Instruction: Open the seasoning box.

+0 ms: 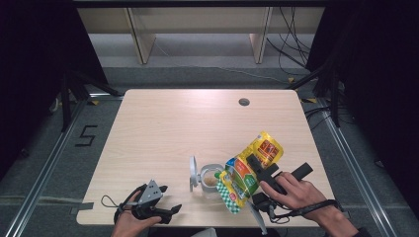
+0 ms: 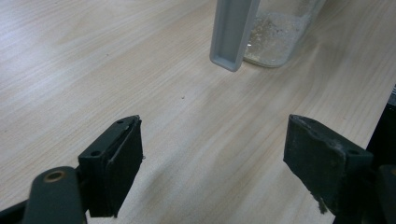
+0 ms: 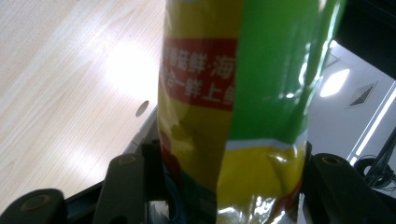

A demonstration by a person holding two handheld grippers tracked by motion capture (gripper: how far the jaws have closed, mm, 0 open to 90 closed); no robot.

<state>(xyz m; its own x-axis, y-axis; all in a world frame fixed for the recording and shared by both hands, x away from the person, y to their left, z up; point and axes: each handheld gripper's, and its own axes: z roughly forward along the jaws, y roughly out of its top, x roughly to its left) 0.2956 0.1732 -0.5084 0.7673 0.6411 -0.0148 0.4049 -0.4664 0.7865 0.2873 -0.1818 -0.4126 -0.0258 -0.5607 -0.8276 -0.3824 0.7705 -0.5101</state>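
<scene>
A yellow and green snack bag hangs tilted above the table, its lower end over a clear glass jar. My right gripper is shut on the bag. In the right gripper view the bag stands between both jaws of that gripper. The jar holds some pale grains, and its grey hinged lid stands open to its left. My left gripper rests open near the table's front left edge. In the left gripper view its jaws stand wide apart over bare wood, with the jar and lid ahead.
The light wooden table has a round cable hole near its far edge. Beyond the table stand shelving legs and loose cables on the floor. A floor mark "5" lies to the left.
</scene>
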